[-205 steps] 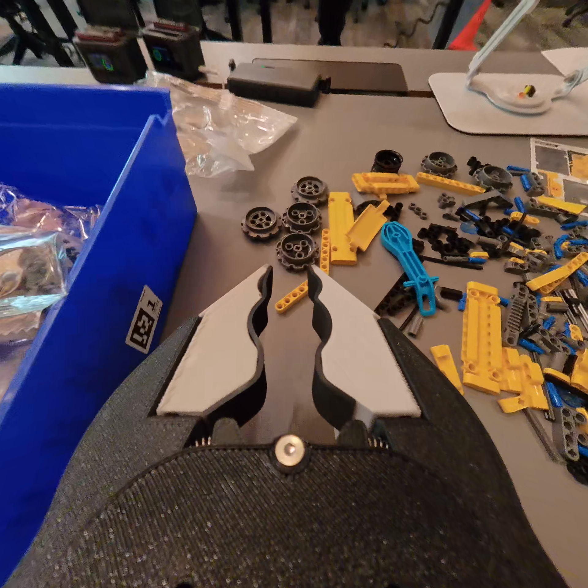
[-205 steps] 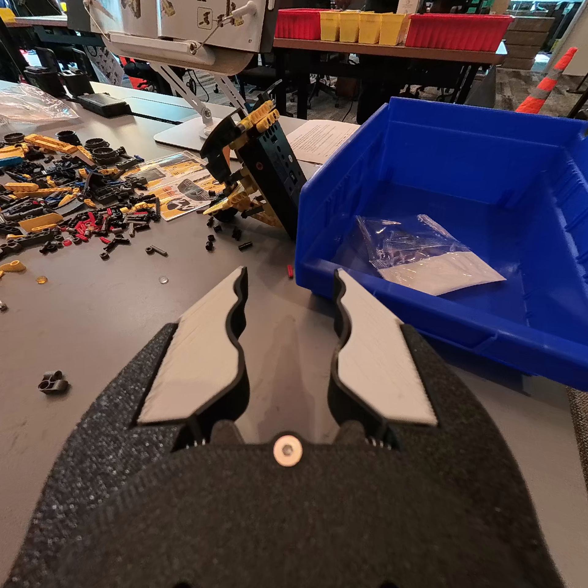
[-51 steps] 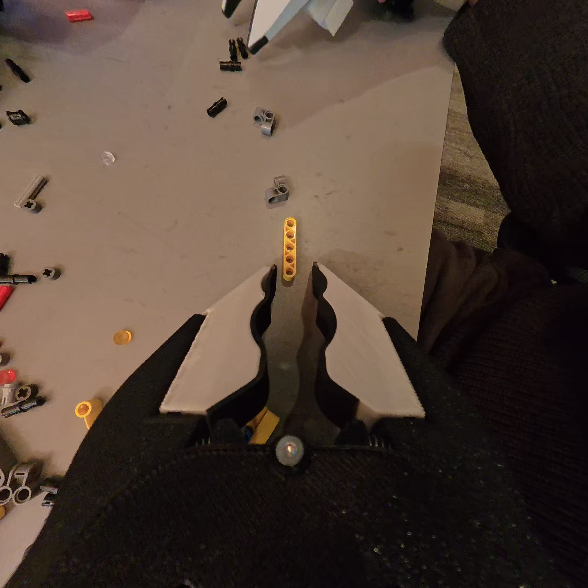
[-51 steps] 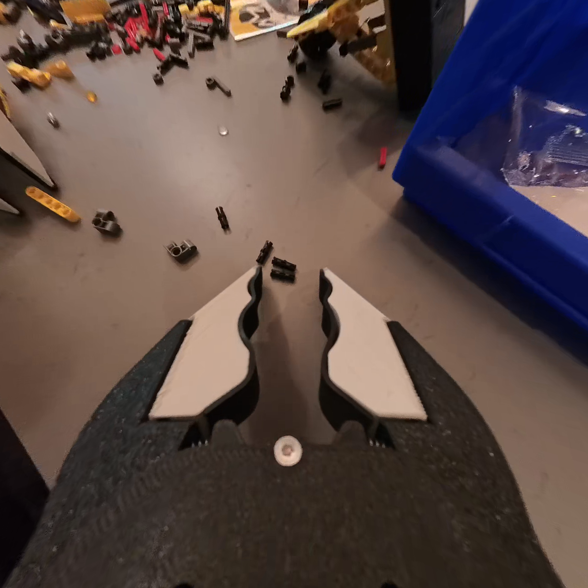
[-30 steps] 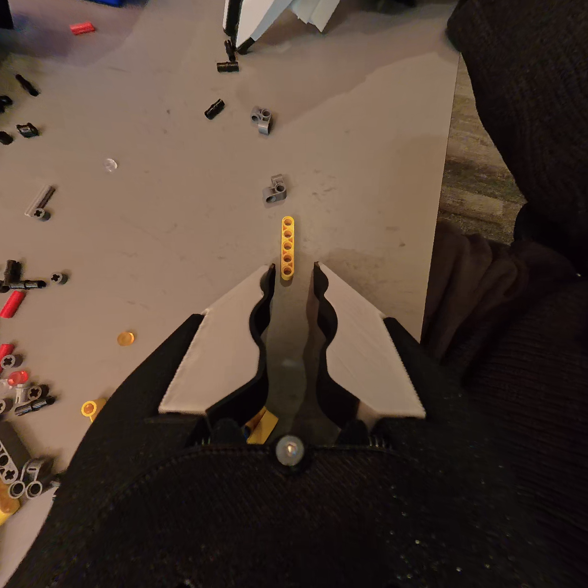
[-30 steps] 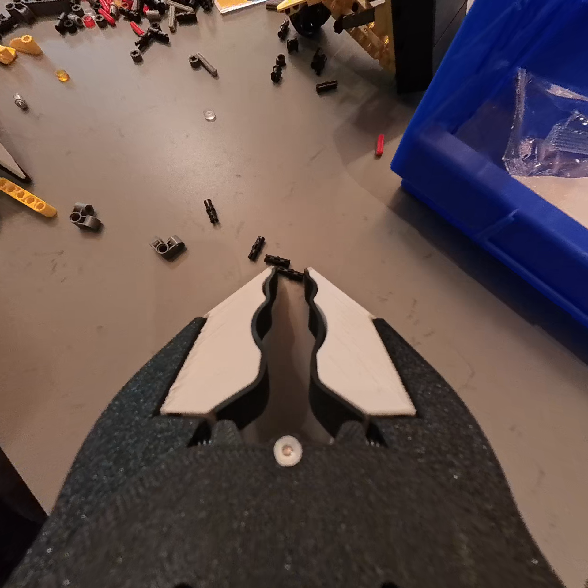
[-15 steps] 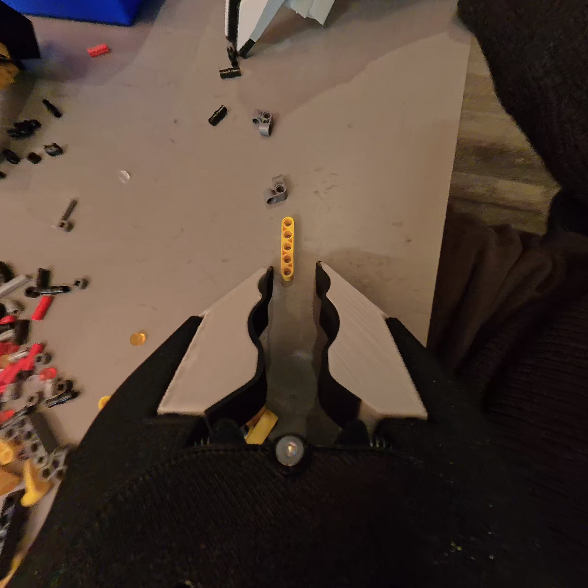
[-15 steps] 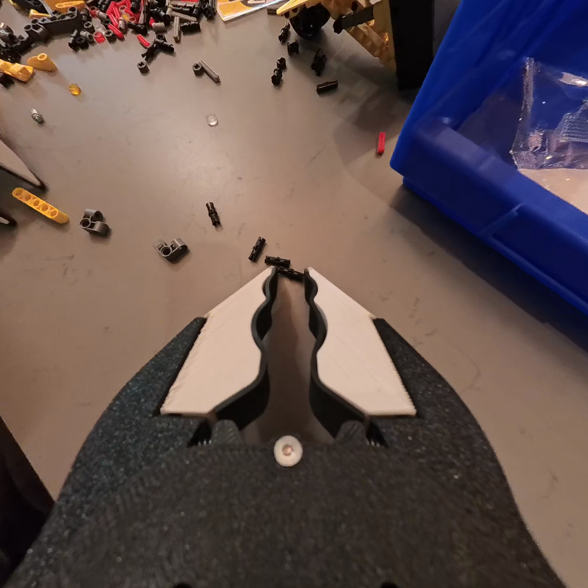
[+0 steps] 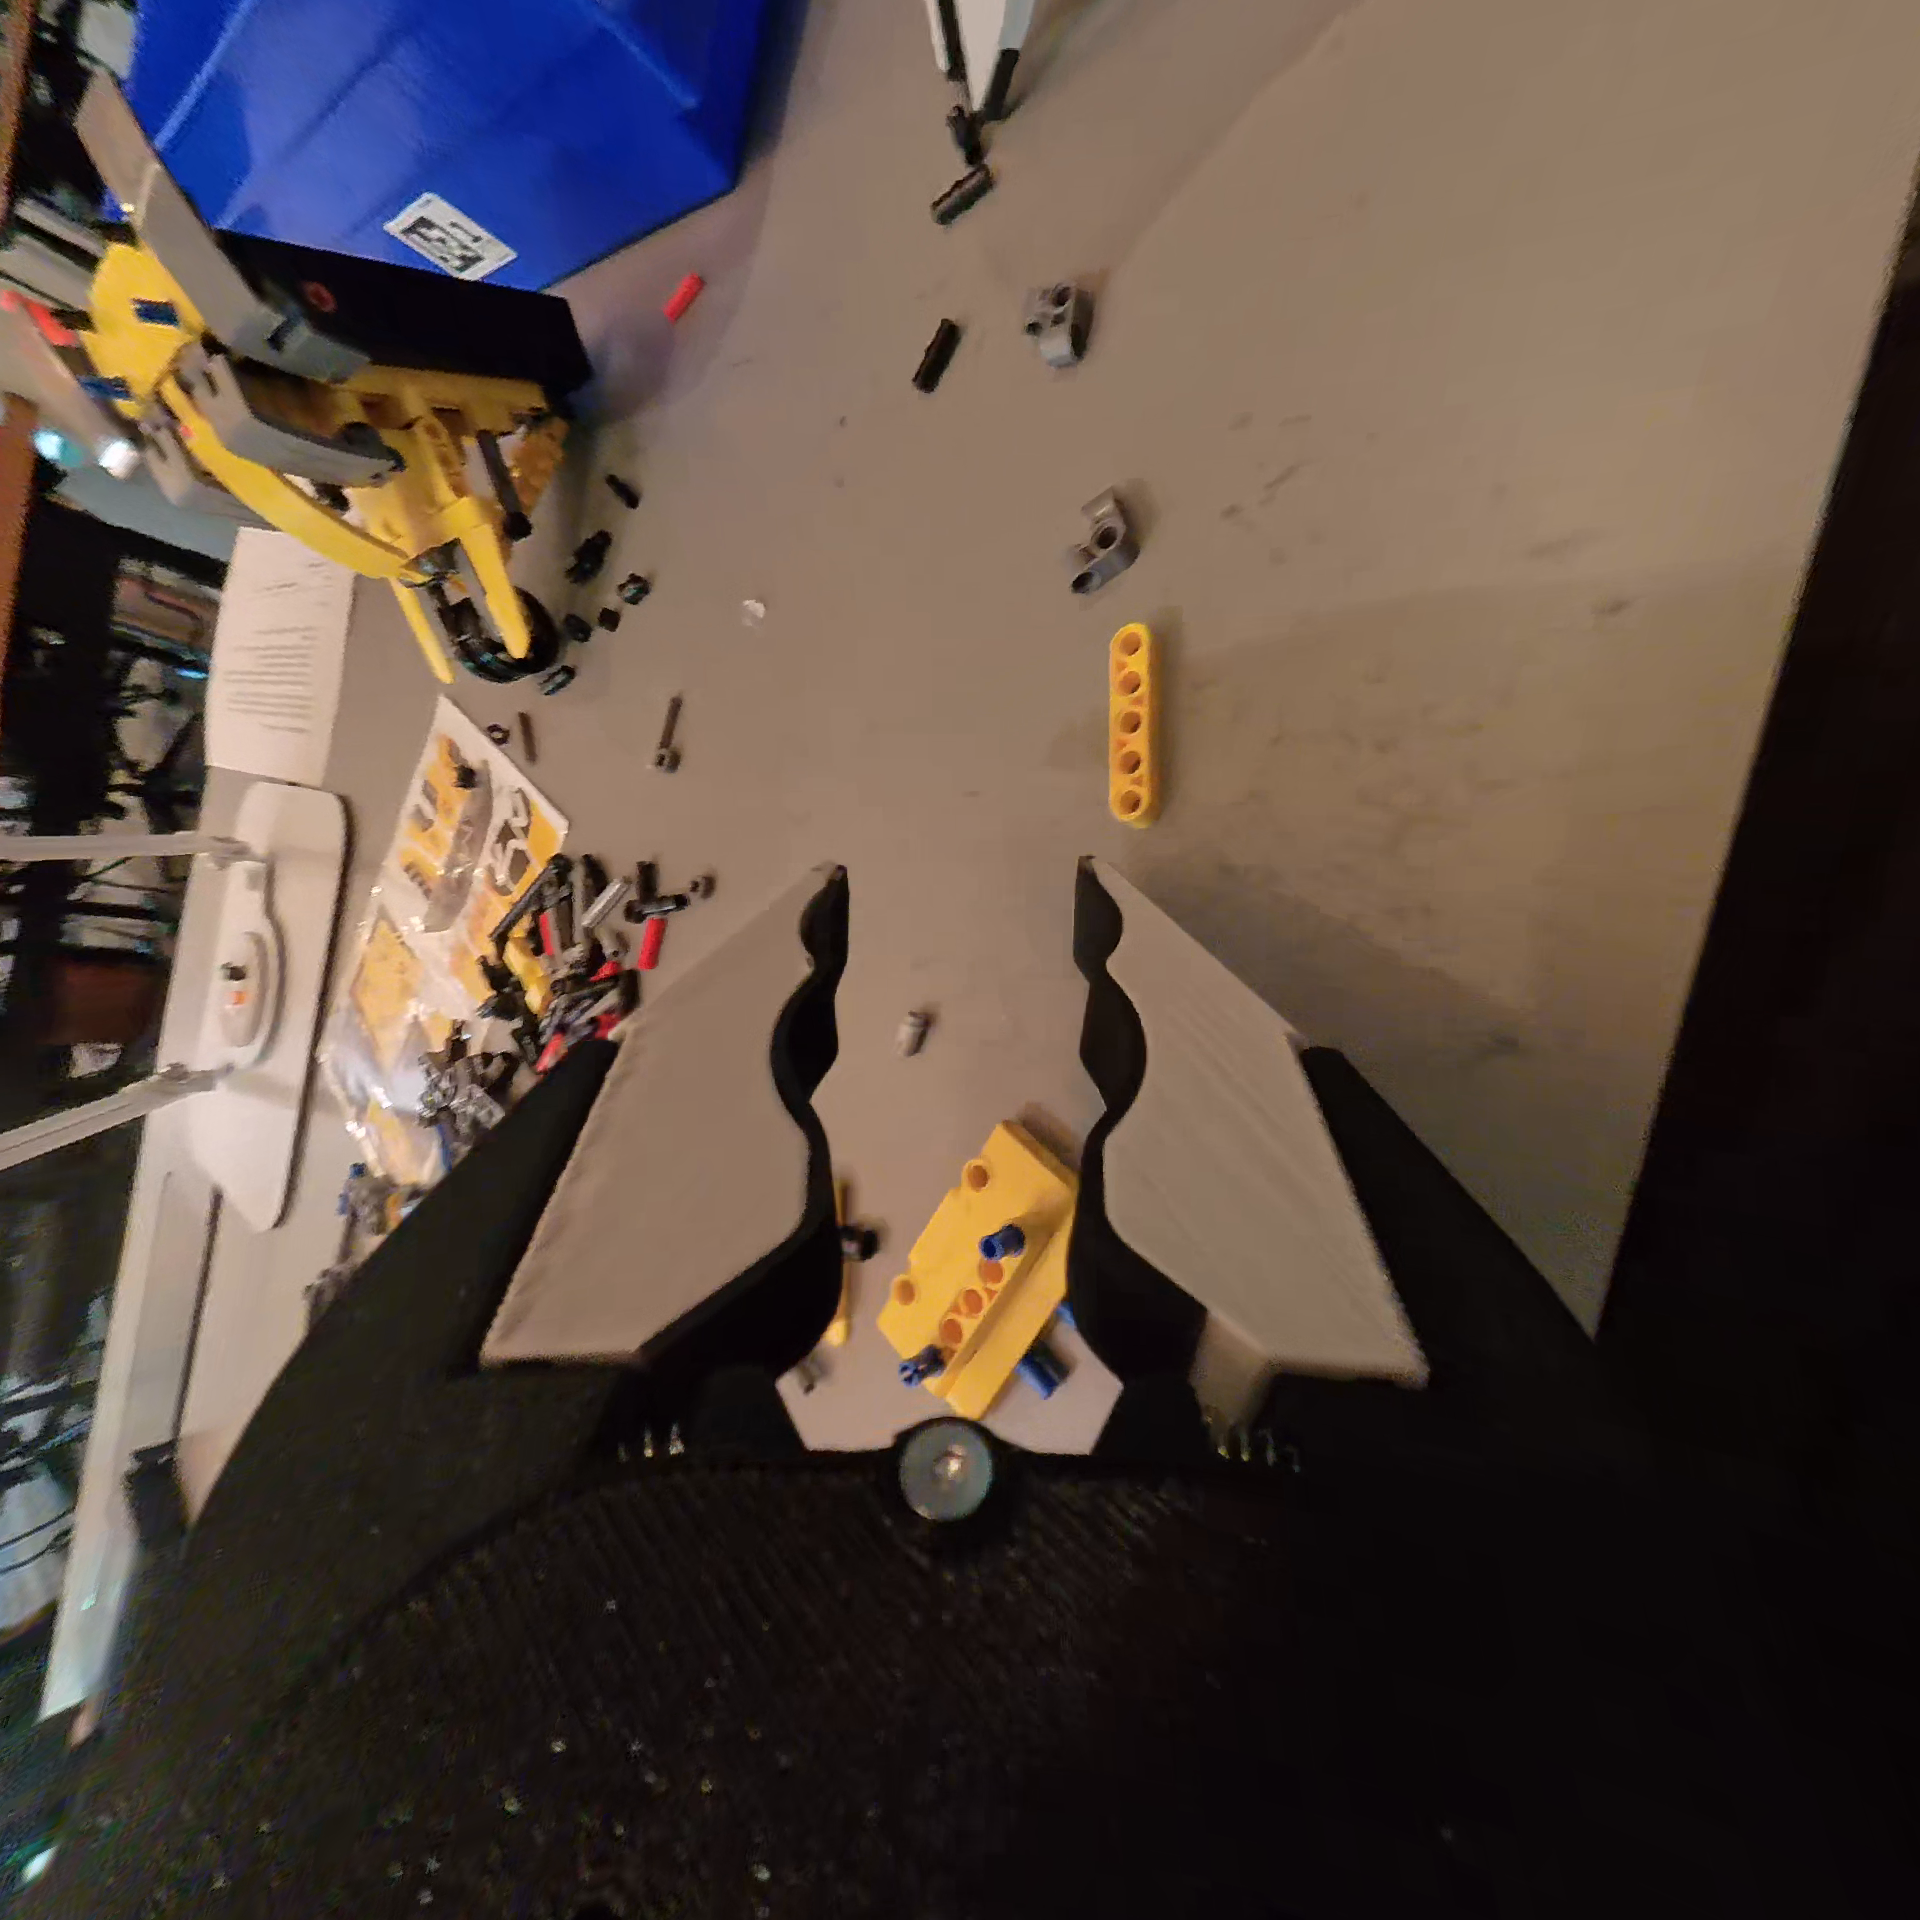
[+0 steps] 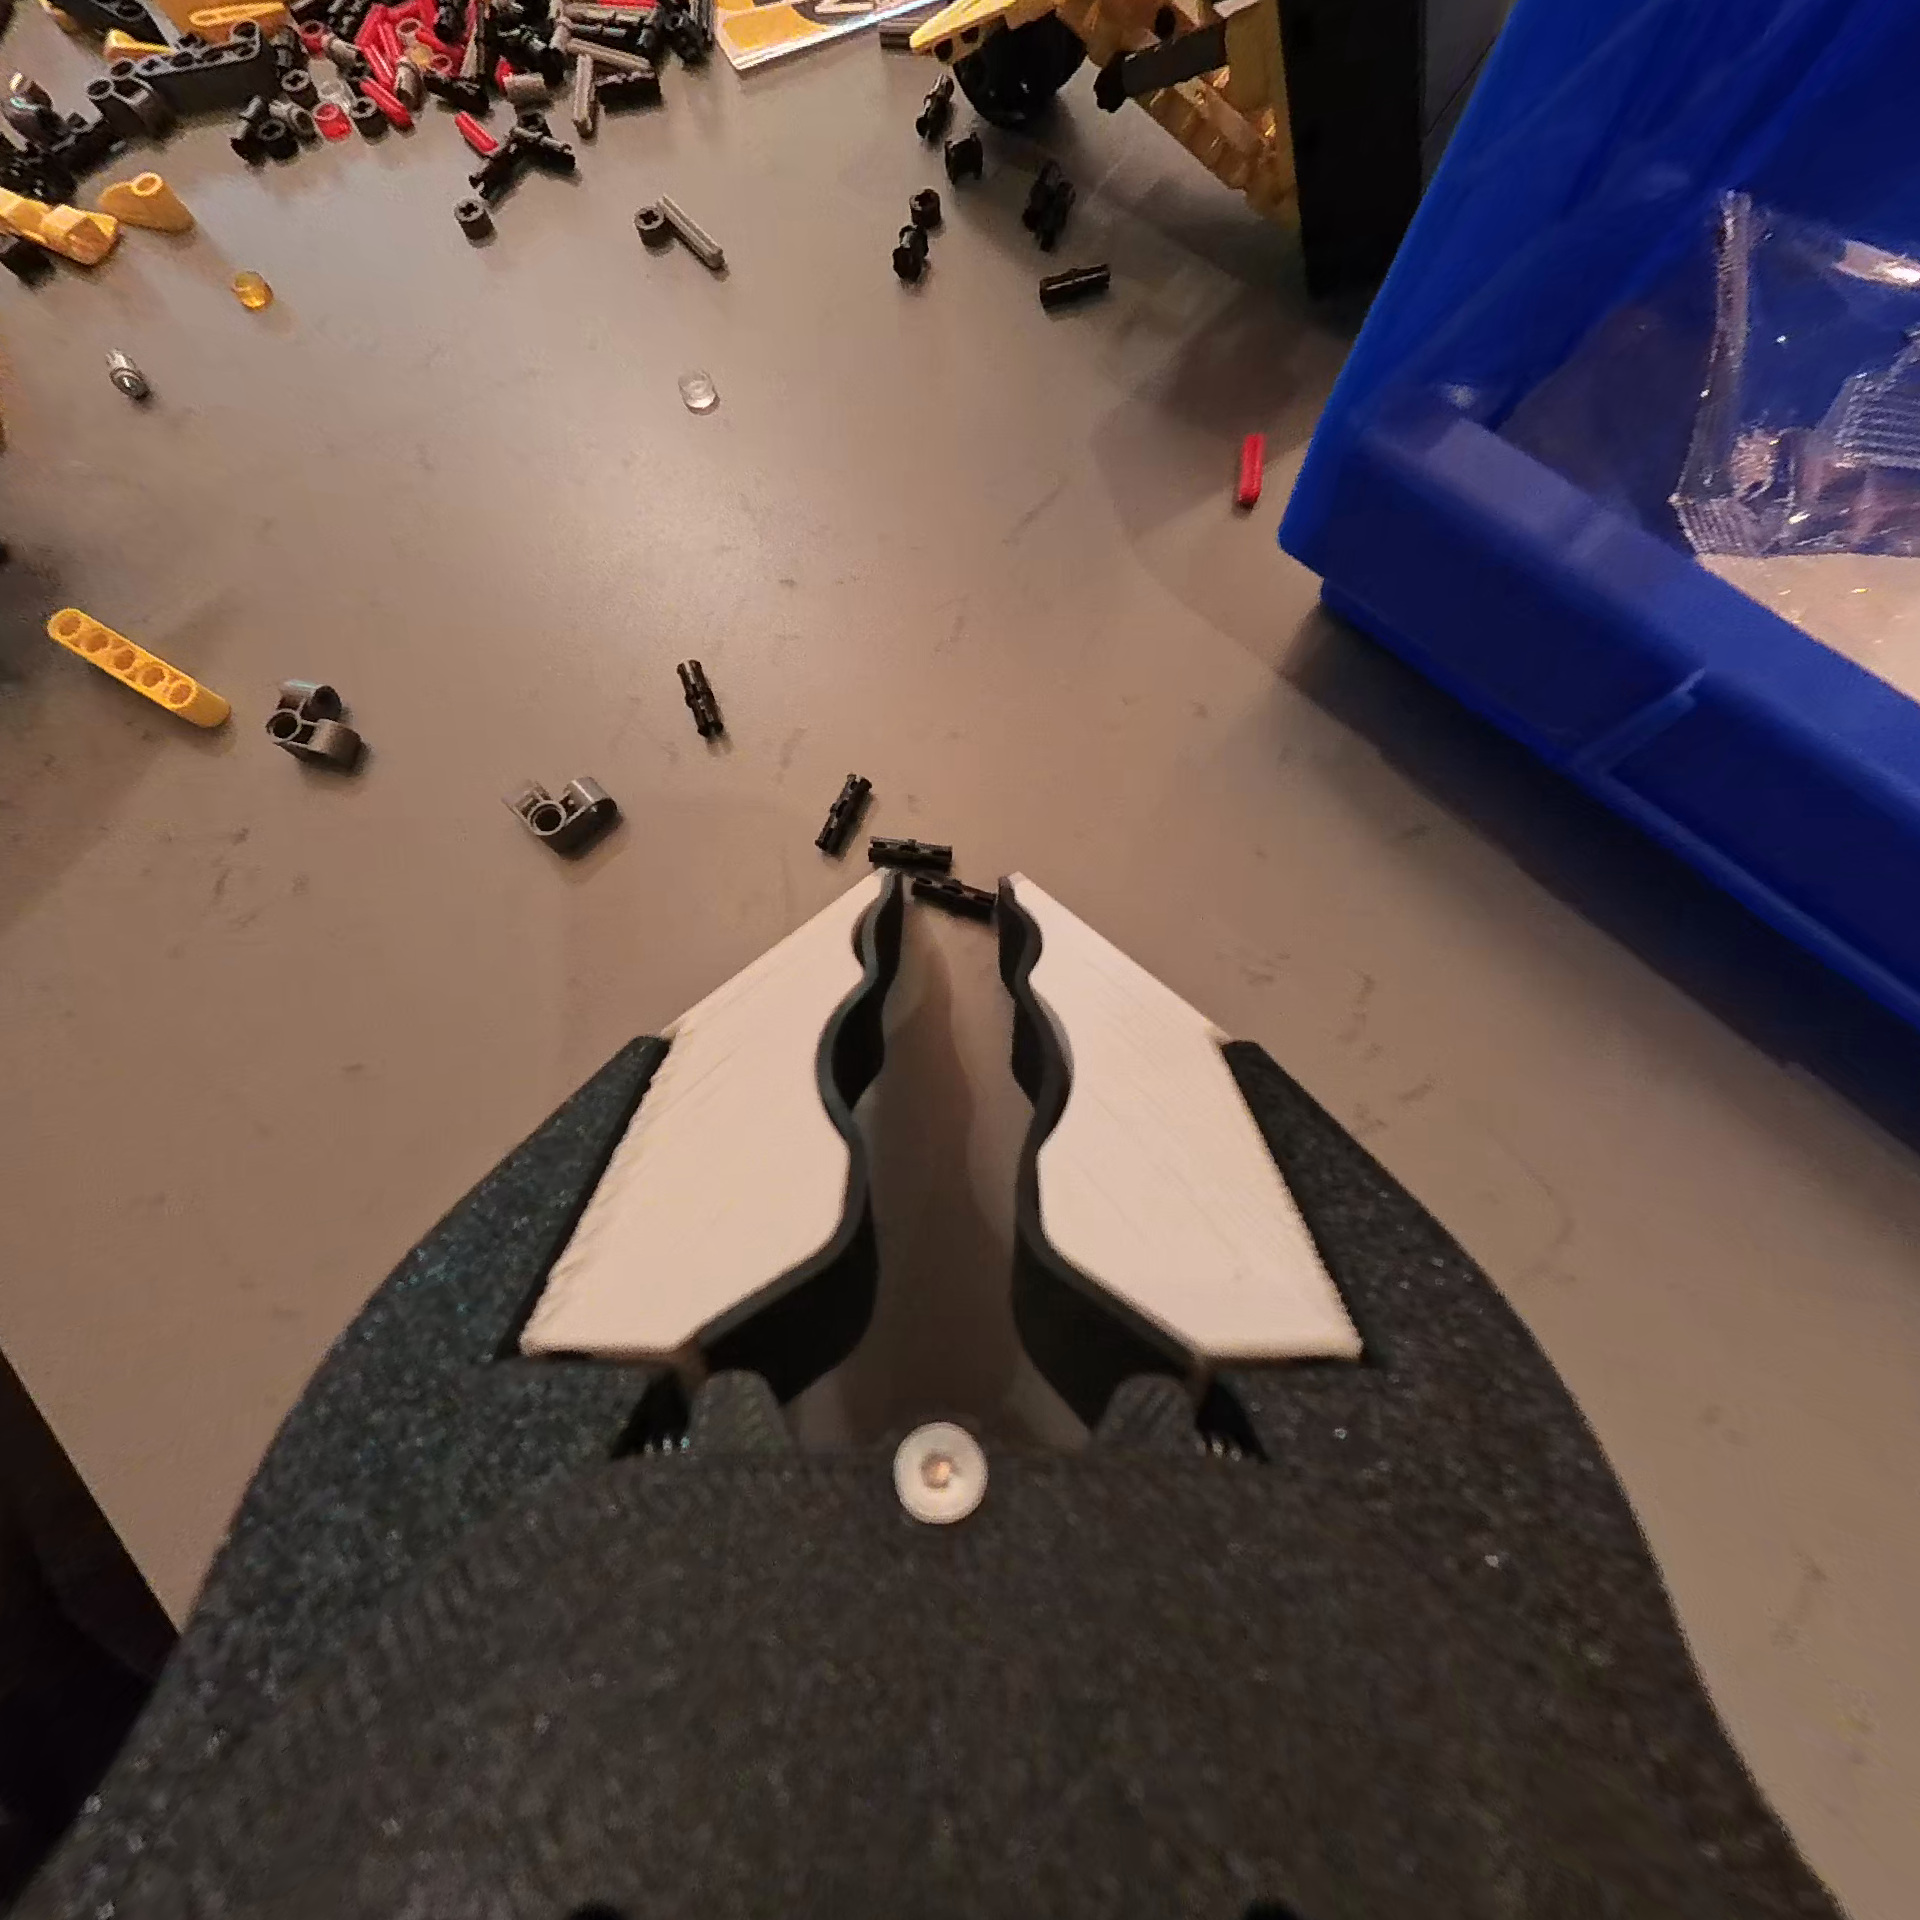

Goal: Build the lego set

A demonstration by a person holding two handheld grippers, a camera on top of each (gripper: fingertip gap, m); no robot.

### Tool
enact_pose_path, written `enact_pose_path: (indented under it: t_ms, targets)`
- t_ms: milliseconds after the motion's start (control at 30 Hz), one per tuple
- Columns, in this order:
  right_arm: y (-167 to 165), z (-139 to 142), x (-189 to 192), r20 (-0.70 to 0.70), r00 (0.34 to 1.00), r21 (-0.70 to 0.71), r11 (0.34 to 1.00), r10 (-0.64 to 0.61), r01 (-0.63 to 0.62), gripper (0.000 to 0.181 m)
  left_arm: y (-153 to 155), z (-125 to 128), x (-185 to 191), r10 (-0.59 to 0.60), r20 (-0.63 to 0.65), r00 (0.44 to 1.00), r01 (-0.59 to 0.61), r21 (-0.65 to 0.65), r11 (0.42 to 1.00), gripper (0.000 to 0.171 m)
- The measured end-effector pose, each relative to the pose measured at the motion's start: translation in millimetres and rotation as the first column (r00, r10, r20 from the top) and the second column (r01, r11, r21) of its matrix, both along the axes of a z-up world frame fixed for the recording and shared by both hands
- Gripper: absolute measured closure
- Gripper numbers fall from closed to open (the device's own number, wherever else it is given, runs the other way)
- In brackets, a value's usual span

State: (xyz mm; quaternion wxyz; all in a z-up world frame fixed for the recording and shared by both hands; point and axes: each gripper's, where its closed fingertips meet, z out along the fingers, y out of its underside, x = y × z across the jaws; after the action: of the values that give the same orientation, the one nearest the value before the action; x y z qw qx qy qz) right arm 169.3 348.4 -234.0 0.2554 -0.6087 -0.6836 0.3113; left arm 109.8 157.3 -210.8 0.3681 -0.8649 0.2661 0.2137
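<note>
My left gripper [image 9: 961, 873] is open and empty above the grey table. A yellow five-hole beam [image 9: 1130, 724] lies flat on the table just ahead and right of its fingertips; it also shows in the right wrist view [image 10: 137, 667]. A yellow block with blue pins [image 9: 977, 1268] lies on the table under the left fingers. My right gripper [image 10: 948, 888] is low over the table, shut on a short black pin [image 10: 953, 896] that spans the gap between its tips. Two more black pins [image 10: 909, 854] lie just beyond. The partly built yellow model [image 9: 312, 416] leans against the blue bin.
A blue bin [image 10: 1610, 582] holding a plastic bag stands at the right. Grey connectors [image 10: 566, 816] and a red pin [image 10: 1250, 470] lie scattered. A pile of small pieces [image 10: 416, 73] and a booklet [image 9: 468, 831] lie farther off. The table edge [image 9: 1766, 727] is close on the right. Some 20 cm of space lies between my two pairs of fingers.
My left gripper has opened wide and drawn back, and its view has swung left; the yellow beam now lies free on the table. My right gripper stays shut on the black pin.
</note>
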Motion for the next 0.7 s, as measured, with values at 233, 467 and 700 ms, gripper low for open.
enact_pose_path:
  t_ms: [233, 467, 700]
  targets:
    - [0, 1, 0, -0.004, 1.000, -0.036, 0.999, 0.001, -0.001, 0.146, 1, 16, -22, 0.064, -0.053, 0.997, -0.060, 0.065, 0.996, 0.130]
    - [1, 3, 0, -0.014, 1.000, -0.051, 0.999, -0.008, 0.007, 0.141, 2, 36, -68, 0.164, 0.091, 0.982, -0.177, 0.155, 0.972, 0.126]
    - [3, 10, 0, -0.056, 0.998, -0.072, 0.997, -0.015, 0.011, 0.138, -11, 39, -144, 0.338, 0.210, 0.917, -0.376, 0.178, 0.909, 0.125]
